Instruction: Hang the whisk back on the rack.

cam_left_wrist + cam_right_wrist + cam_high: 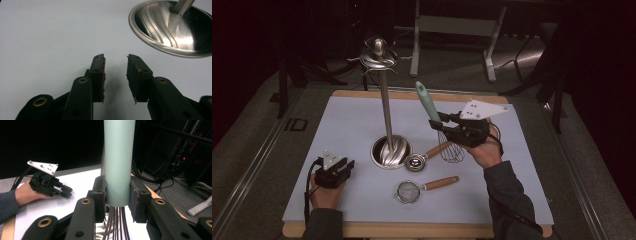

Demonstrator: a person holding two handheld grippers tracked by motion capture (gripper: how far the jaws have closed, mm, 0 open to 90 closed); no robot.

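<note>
Whisk (439,127) is above the table, handle clamped in right gripper (443,125); left gripper (343,167) rests open. Risk: handle can hit the stand (385,100) hooks and slip, if raised carelessly.

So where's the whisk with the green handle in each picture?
High view: the whisk is right of centre, lifted, its handle gripped by the right gripper.
Left gripper view: the whisk is not in it.
Right gripper view: the whisk stands upright in the middle, between the jaws.
Shared landmark: the white mat.
</note>
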